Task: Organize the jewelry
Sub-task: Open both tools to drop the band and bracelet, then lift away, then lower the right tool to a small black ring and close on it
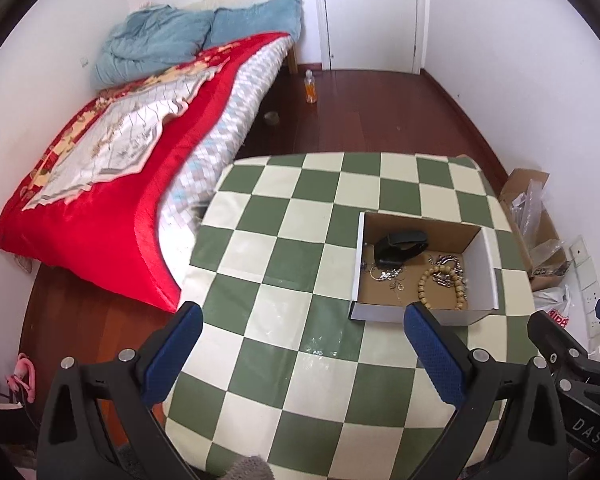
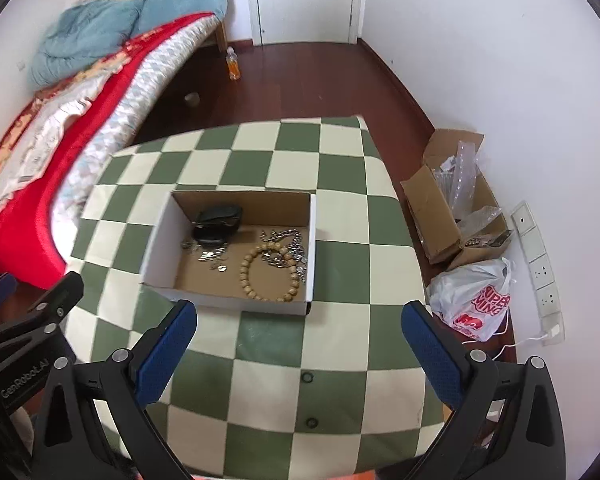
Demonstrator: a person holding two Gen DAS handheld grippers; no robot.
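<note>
Matt cardboard box (image 2: 236, 240); wooden bead bracelet (image 2: 270, 272); shiny metal chain (image 2: 286, 242).

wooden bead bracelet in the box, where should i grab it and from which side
Probably from above with the right gripper, which is open and nearest. The wooden bead bracelet lies flat as an open ring on the floor of the cardboard box. Pinch across its near-left arc, one finger inside the ring: that stretch looks bare, while the silver chain tangles over the far-right part by the wall.

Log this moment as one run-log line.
task: organize jewelry | left gripper: open, empty | right gripper: open, empty | box: on checkered table, holds wooden bead bracelet, silver chain, black watch
</note>
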